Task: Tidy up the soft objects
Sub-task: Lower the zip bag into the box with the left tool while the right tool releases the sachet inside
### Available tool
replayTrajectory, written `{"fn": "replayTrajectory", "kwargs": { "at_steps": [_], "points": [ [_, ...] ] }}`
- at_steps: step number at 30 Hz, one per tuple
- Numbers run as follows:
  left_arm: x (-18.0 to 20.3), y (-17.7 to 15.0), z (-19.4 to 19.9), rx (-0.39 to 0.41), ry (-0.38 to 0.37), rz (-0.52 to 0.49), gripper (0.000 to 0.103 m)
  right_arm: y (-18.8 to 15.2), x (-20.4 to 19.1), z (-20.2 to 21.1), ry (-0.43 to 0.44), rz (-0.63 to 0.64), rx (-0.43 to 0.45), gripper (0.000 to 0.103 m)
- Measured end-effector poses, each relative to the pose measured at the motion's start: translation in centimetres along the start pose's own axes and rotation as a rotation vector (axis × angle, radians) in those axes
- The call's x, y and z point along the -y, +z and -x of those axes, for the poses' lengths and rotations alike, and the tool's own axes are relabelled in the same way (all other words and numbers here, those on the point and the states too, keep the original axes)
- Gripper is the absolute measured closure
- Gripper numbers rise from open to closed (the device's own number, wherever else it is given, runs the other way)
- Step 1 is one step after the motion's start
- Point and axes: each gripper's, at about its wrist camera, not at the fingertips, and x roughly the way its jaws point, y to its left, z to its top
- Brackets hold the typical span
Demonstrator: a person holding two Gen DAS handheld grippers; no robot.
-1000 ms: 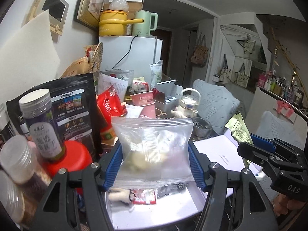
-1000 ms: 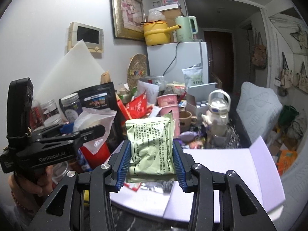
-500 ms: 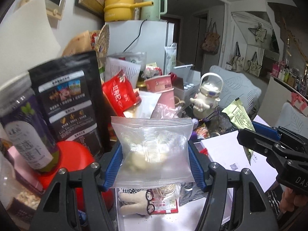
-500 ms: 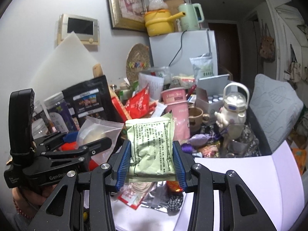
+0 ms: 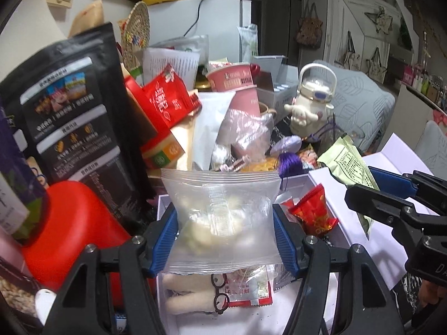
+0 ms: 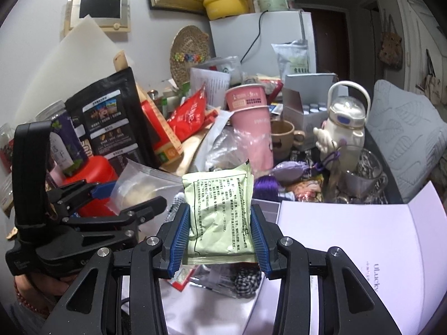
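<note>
My left gripper is shut on a clear zip bag with pale lumps inside, held above an open white box. In the box lie a small plush figure with glasses, a red sachet and a red candy wrapper. My right gripper is shut on a pale green sachet with black print, held over the same box. The left gripper with its bag shows at the left of the right wrist view. The right gripper with the green sachet shows at the right of the left wrist view.
A white box lid lies open at the right. Behind stand a black pouch, a red jar lid, red snack packs, a pink cup, a white character bottle, a purple tassel and glassware.
Both grippers have moved forward and down toward the white box, each still holding its bag. The clutter behind now looms larger and closer.
</note>
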Motion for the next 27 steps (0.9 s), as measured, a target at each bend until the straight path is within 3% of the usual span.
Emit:
{"fn": "replayTrajectory", "kwargs": {
  "at_steps": [17, 27],
  "points": [
    [-0.1, -1.7, -4.5, -0.157, 0.054, -0.013, 0.039, -1.2, 0.6, -3.2, 0.007, -0.013, -0.099, 0.061],
    [-0.5, -2.0, -5.0, -0.172, 0.067, -0.016, 0.039, -2.0, 0.5, -5.0, -0.008, -0.010, -0.147, 0.061]
  ]
}}
